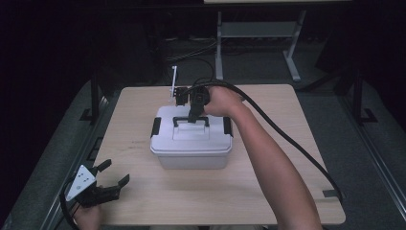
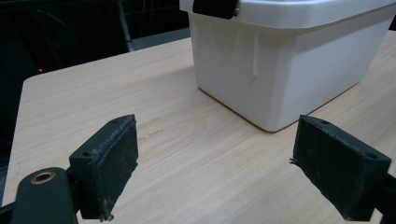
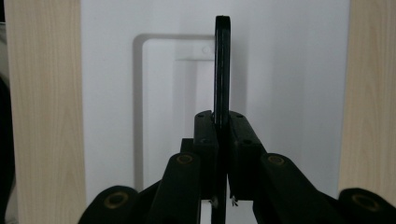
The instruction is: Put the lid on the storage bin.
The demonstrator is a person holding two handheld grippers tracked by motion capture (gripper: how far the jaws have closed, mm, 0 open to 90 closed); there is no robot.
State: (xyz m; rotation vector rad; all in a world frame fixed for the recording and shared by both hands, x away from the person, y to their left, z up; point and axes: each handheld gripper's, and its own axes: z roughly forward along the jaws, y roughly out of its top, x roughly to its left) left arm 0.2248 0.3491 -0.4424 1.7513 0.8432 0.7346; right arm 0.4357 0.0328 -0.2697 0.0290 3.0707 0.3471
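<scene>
Right gripper [image 1: 193, 115] clamps the black handle [image 3: 222, 65] of the white box [image 1: 191, 143].
Left gripper [image 1: 109, 176] (lower left of the high view) gapes wide, holding nothing.

Pale wooden table [image 1: 268, 191], grey floor [image 1: 335, 110], perhaps a metal stand [image 1: 292, 52] behind.

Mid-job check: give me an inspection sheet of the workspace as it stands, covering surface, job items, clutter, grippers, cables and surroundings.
Surface: light wooden table, faint scuff marks left of the box.
Job's things: white lidded box at the middle, black handle raised, black latches at both ends.
Clutter: small white upright post at the far edge.
Grippers: right gripper shut on the handle; left gripper open, at the near left corner, holding nothing.
Cables: thick black cable trails over the table's right side.
Surroundings: dark room, grey floor, metal frame legs behind.
</scene>
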